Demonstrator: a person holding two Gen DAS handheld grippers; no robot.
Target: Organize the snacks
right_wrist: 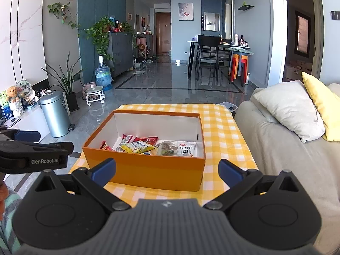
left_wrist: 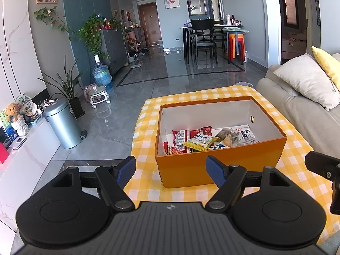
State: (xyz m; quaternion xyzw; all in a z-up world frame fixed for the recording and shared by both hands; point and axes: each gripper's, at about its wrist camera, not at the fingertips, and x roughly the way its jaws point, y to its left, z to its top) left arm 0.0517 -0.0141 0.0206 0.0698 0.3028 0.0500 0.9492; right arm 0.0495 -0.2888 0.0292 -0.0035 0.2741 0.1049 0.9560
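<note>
Left hand-held gripper (left_wrist: 171, 170): black linkage arms, blue finger pads (left_wrist: 215, 170), silver pivot screws, two round black discs flanking a ribbed grey body with a small logo. Right hand-held gripper (right_wrist: 166, 171): same build. "GenRobot.AI" in white on the left one's side. Teal striped sleeve (right_wrist: 8, 210) beside the right gripper's left disc.

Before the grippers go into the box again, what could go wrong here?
1. The orange box sits on a loose checked cloth; a push on its wall could slide box and cloth together.
2. The snacks overlap: the yellow packet lies across others, so open fingers may pinch two wrappers at once.
3. The left gripper and right gripper are both open and close side by side; reaching in together, they might collide.
</note>
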